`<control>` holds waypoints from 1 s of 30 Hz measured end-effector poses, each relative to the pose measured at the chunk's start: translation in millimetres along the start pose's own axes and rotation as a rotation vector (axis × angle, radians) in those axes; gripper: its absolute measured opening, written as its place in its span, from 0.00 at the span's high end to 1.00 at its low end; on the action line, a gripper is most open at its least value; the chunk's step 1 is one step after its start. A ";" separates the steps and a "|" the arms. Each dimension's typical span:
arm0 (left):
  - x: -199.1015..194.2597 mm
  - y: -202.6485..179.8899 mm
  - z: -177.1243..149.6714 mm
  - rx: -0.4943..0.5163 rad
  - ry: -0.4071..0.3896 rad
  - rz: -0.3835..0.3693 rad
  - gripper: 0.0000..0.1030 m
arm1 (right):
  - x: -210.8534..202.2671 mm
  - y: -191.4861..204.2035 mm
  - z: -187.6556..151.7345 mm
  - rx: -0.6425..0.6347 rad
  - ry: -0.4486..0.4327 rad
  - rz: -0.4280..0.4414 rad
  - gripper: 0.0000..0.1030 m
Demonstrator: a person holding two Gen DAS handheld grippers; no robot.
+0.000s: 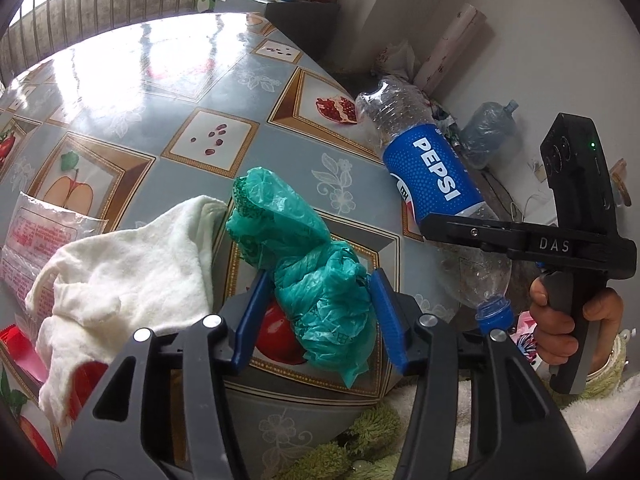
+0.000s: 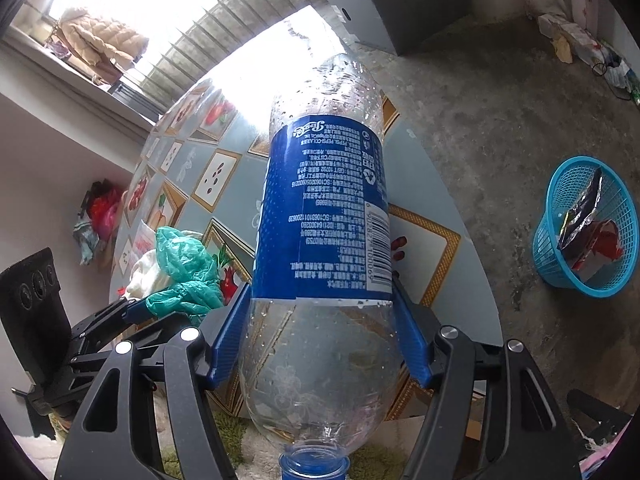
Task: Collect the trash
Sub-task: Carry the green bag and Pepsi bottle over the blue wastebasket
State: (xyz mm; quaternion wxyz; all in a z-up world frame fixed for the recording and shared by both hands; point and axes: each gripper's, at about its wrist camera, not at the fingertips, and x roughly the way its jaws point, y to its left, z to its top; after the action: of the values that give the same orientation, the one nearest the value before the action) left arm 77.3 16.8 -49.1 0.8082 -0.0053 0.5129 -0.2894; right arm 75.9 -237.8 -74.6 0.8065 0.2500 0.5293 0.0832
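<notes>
My left gripper [image 1: 320, 292] is shut on a crumpled green plastic bag [image 1: 308, 272], held just above the patterned table [image 1: 180, 92]. The bag also shows in the right wrist view [image 2: 184, 272]. My right gripper [image 2: 320, 320] is shut on an empty Pepsi bottle [image 2: 324, 220], cap end toward the camera, lifted over the table's edge. In the left wrist view the bottle [image 1: 432, 176] hangs at the right with its blue cap down, gripped by the right gripper [image 1: 452, 228].
A white cloth [image 1: 120, 288] and a clear printed wrapper [image 1: 36, 236] lie on the table's left. A blue basket [image 2: 586, 228] with wrappers inside stands on the concrete floor at the right. A large water jug [image 1: 488, 132] stands by the wall.
</notes>
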 end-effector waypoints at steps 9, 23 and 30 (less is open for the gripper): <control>-2.8 -7.6 -1.1 0.061 -0.028 0.019 0.62 | -6.2 -9.1 -5.1 0.022 -0.036 0.035 0.37; -8.0 -71.3 67.1 0.275 -0.112 -0.136 0.64 | -106.1 -72.9 -5.3 0.225 -0.321 -0.051 0.37; 40.3 -123.2 100.8 0.338 -0.042 -0.238 0.64 | -156.9 -153.9 -33.3 0.478 -0.459 -0.180 0.37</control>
State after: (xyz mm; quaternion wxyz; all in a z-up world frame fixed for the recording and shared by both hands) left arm 116.6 -133.9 3.0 0.7682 0.0639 0.4359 -0.4646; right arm -40.8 -422.5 -33.3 0.8272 0.3965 0.3585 -0.1731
